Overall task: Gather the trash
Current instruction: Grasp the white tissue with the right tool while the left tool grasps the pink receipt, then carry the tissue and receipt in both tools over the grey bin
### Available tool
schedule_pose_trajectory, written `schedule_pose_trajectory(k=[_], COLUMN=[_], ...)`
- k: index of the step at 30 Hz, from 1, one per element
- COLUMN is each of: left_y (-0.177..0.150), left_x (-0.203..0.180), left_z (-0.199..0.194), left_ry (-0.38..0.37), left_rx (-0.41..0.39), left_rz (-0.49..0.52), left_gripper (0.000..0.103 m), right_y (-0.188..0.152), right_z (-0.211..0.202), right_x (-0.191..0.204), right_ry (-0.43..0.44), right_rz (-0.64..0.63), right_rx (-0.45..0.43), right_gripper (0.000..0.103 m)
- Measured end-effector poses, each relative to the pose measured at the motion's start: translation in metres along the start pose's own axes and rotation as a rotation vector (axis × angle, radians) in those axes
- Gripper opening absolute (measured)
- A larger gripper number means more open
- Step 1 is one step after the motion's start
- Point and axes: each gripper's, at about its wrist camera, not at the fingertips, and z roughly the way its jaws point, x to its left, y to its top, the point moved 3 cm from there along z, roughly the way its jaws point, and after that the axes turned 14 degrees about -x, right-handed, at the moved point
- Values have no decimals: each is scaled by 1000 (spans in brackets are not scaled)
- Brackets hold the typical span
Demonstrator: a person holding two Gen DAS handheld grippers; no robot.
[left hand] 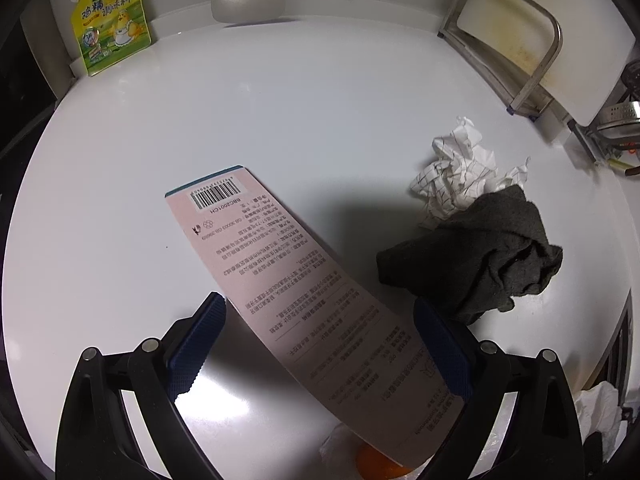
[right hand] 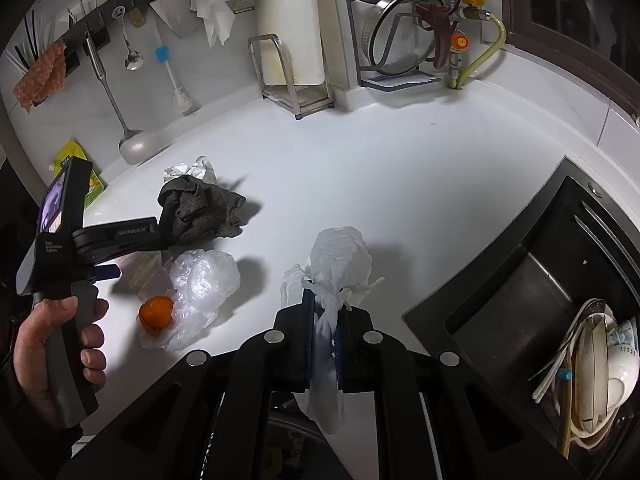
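Observation:
In the left wrist view a long pink printed carton [left hand: 304,292] lies flat on the white counter between my left gripper's fingers [left hand: 320,340], which stand wide open around it without clamping it. A crumpled checked paper [left hand: 460,176] and a dark grey rag [left hand: 480,260] lie to its right. My right gripper [right hand: 323,344] is shut on a white plastic bag [right hand: 340,264], held above the counter. A clear plastic bag [right hand: 204,280] and an orange peel [right hand: 157,314] lie left of it, beside the left gripper's body [right hand: 68,240].
A yellow seasoning pouch [left hand: 108,20] leans on the back wall. A cutting board rack [right hand: 288,68] and pot rack [right hand: 404,28] stand at the back. A black sink [right hand: 532,300] with dishes is at the right. Hanging utensils line the wall.

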Motion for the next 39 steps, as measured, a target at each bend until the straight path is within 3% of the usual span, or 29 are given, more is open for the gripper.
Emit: schedule_pose_trajectory(k=[7,9,13,16,23,39], left_y=[-7,-7,-6,-5,-5,18], left_x=[6,9,11,15,26,52], left_z=[-2,-4,-8,-11,-19,-70], left_ry=[24,35,37,14,-13,-67], left_rx=[-10,-25,-44,-49,-78,-194], left_rz=[22,39,87,107,157,148], left_gripper=[89,82,56,32,11,11], right_y=[1,1,1,1,-2,-5], right_z=[2,2,2,2,1,-17], right_x=[-1,1,6,10,19,42], right_ry=[8,11,21,27,48,95], right_rz=[0,0,-8,-16,-20,-48], right_rx=[-2,-3,-6,-5,2,-8], right_gripper=[8,8,8,8,8,8])
